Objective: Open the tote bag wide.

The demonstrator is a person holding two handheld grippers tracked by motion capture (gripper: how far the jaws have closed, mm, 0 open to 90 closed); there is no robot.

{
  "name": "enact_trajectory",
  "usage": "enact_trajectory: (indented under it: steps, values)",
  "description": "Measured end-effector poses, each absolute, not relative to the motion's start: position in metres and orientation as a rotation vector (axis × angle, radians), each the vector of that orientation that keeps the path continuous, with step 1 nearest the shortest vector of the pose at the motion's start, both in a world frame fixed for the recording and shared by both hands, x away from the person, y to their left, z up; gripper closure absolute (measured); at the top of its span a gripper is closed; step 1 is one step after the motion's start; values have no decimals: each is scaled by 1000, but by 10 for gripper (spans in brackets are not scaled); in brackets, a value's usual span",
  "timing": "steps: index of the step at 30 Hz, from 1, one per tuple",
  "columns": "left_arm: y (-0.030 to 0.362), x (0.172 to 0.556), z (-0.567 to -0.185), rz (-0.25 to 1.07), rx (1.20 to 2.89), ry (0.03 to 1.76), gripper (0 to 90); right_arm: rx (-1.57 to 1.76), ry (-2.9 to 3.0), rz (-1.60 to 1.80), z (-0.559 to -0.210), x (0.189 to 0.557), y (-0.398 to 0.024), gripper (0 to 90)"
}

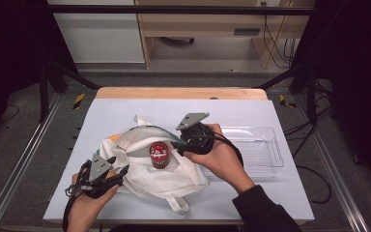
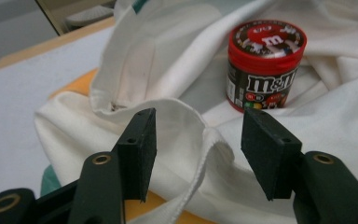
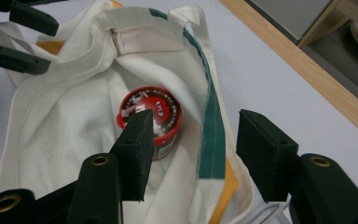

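M&M's tub stands upright on the white tote bag, mid-desk, red lid up, long axis vertical. Cloth is bunched up round its base – from the right gripper view it looks nested in the bag's folds near the mouth, can't tell if it's properly inside or just resting on top.

Right gripper hangs above and just to the right of the tub, jaws open, nothing between them. In its own view the tub sits below and left of the gap, partly behind the left-hand jaw, so it's off the grip line. The green-striped bag hem runs through the gap instead.

Left gripper is low at the bag's near-left edge, jaws also open and empty. A folded bag edge lies in the gap but the pads aren't pressing on it. Tub is ahead and to the right of that gap, well past the tips.

Key relation – the right gripper is nearer the tub and above it; the left is nearer the bag rim. My read: left pinches the cloth edge right in front of it, right shifts sideways to centre on the tub if it needs regripping. Risk: floppy cloth, tub could tip when the rim gets pulled.

Clear plastic tray sits at the desk's right, apart from the bag.
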State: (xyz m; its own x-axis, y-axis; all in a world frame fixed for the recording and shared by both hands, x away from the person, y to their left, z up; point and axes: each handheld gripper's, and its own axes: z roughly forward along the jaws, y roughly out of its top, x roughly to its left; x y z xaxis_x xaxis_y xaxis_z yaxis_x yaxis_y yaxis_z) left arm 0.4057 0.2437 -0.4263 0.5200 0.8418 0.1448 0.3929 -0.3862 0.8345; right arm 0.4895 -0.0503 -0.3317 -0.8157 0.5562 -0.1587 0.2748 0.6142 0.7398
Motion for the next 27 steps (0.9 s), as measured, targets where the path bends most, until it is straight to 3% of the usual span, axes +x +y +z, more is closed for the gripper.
enact_trajectory:
  steps: [5, 14, 27]
  values:
    - [244, 407, -435, 663, 1997, 1010, 528, 610, 2533, 995, -334, 513, -25, 463]
    - [245, 405, -438, 650, 1996, 984, 641, 615, 2619, 887, -364, 554, -2, 457]
    - [244, 404, -437, 659, 1997, 974, 667, 592, 2690, 775, -379, 561, -1, 496]
